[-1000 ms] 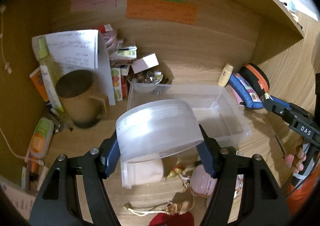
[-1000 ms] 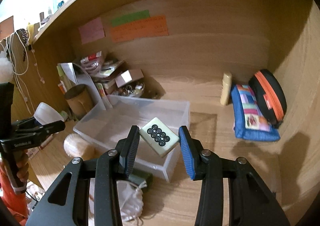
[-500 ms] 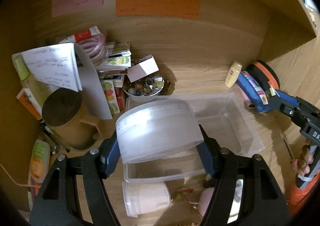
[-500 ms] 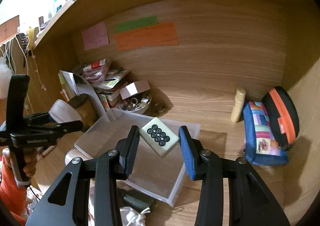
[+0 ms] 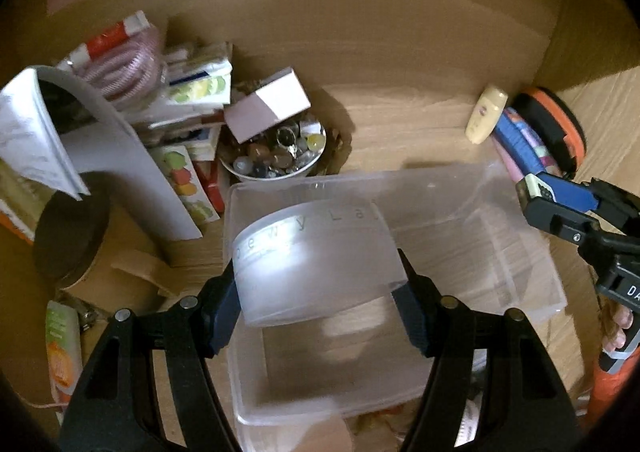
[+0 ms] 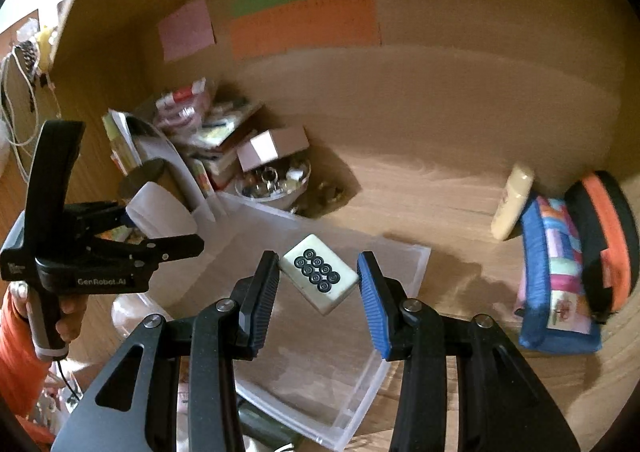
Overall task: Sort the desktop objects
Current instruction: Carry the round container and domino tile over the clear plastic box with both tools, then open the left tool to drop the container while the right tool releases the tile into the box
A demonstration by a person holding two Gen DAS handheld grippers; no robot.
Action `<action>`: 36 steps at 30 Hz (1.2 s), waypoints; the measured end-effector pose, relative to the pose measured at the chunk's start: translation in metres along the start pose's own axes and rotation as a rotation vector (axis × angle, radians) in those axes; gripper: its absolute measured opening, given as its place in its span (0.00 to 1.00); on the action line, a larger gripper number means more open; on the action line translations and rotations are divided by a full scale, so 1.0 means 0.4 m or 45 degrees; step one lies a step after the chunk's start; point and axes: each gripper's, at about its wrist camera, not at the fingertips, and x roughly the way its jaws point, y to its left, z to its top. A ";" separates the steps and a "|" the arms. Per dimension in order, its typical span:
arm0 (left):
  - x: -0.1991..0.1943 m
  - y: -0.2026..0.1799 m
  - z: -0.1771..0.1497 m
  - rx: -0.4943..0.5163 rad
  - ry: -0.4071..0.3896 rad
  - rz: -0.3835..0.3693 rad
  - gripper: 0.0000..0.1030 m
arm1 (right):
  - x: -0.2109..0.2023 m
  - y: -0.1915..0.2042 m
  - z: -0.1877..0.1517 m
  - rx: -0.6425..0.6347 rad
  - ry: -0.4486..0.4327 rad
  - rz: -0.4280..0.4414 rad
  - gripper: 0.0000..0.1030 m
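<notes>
The left gripper (image 5: 316,284) clamps a frosted round jar (image 5: 312,260) and the right gripper (image 6: 318,284) pinches a mahjong tile (image 6: 318,278), clear bin (image 6: 404,264) at 12 o'clock.

Dim wood desk nook (image 6: 460,100) w/ sticky notes (image 6: 304,28).

The wooden desk (image 6: 420,188) carries a clear plastic bin (image 6: 404,264) in the middle, a bowl of trinkets (image 5: 276,156) and a brown mug (image 5: 70,236) to its left, and a cream tube (image 6: 512,200) beside a patchwork pouch (image 6: 556,276) on the right
</notes>
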 end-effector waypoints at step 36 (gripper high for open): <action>0.155 -0.072 -0.017 0.291 0.250 0.072 0.64 | 0.249 0.070 -0.049 -0.371 0.521 -0.116 0.36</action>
